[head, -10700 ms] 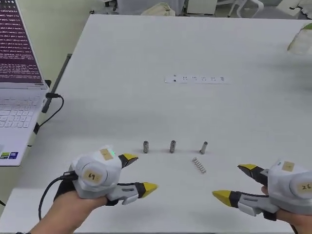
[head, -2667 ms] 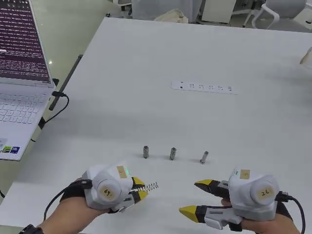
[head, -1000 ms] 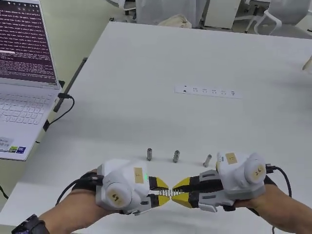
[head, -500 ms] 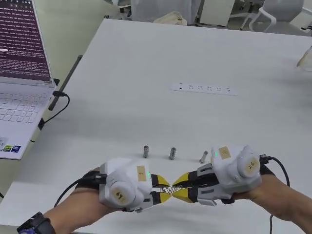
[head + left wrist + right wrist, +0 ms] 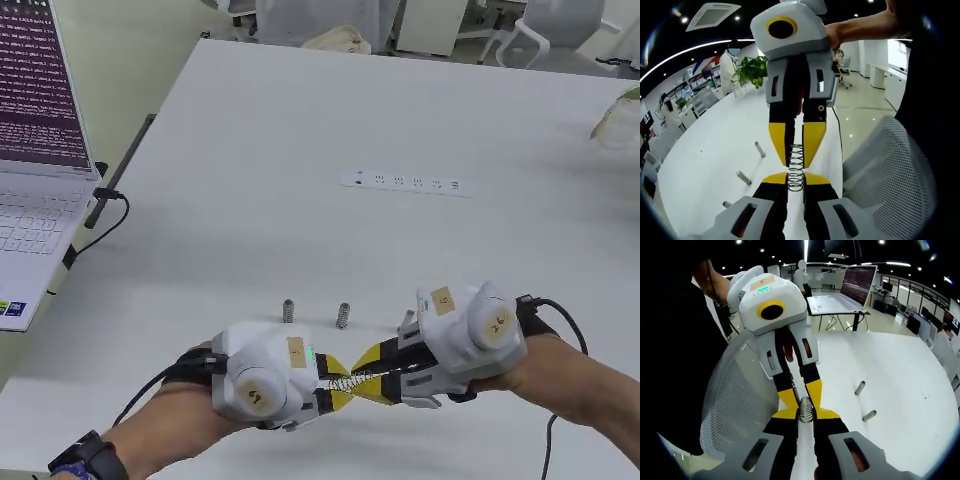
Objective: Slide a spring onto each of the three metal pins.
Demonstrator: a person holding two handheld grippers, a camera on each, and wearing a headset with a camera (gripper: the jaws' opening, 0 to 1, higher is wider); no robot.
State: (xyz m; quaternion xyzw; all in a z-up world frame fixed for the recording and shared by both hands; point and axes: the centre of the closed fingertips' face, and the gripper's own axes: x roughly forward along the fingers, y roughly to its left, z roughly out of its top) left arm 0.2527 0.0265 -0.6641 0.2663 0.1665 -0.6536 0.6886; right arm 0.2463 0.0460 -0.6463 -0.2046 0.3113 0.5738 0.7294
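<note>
A small metal spring (image 5: 345, 381) hangs level above the near edge of the white table (image 5: 300, 150), held at both ends. My left gripper (image 5: 334, 386) is shut on its left end and my right gripper (image 5: 372, 370) on its right end, yellow tips almost touching. The left gripper view has the spring (image 5: 796, 167) running from my left gripper (image 5: 796, 179) up into the right gripper (image 5: 795, 149). In the right gripper view, my right gripper (image 5: 805, 416) clamps the spring (image 5: 806, 409). Two ribbed pins (image 5: 288, 311) (image 5: 343, 316) stand beyond; the right gripper's body hides the third.
An open laptop (image 5: 25, 150) sits on a side desk at the left with a black cable (image 5: 98, 215) along the table's edge. A white power strip (image 5: 400, 183) lies mid-table. A leafy plant (image 5: 620, 108) is at the far right.
The spring, once lying loose by the right pin, was lifted by my left gripper. My right gripper came in and shut on its free end. Over the last half second both barely moved.
</note>
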